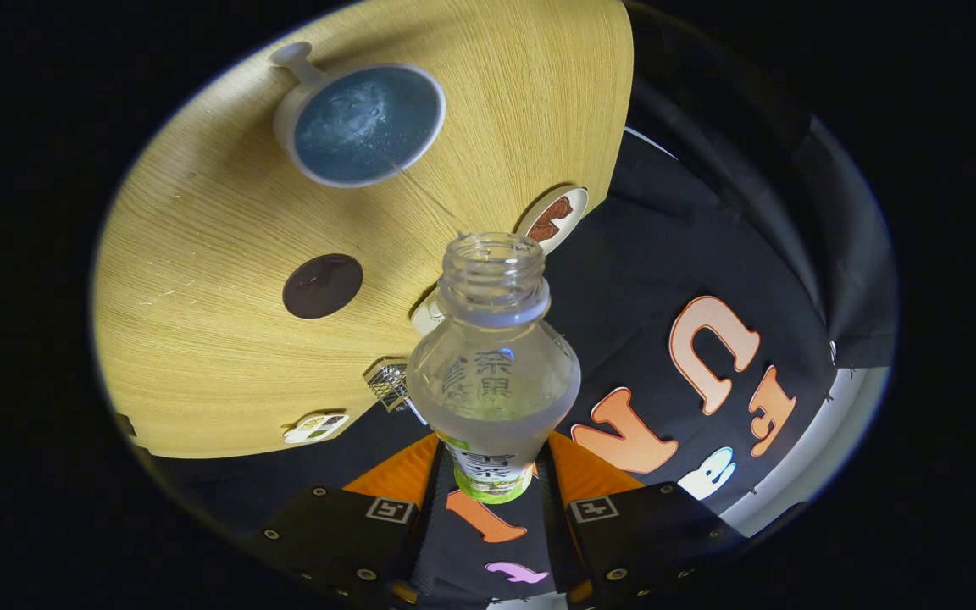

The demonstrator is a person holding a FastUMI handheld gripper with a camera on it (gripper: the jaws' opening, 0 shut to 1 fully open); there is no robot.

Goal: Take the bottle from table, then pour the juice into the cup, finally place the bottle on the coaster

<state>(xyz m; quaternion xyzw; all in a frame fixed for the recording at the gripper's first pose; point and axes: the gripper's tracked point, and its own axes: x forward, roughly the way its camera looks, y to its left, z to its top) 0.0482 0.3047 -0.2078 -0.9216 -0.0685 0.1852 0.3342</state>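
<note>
My gripper is shut on the lower body of a clear plastic bottle with a green and white label. The bottle has no cap and is tipped steeply, its open mouth pointing out over the wooden table. A thin stream of liquid runs from the mouth toward a white cup with a handle, which holds bluish liquid. A dark round coaster lies on the table between the cup and the bottle, nearer the fingers.
A round white coaster with a brown picture lies by the table edge beyond the bottle mouth. A small metal clip-like item and a small white tag sit near the table's rim. Black cloth surrounds the table.
</note>
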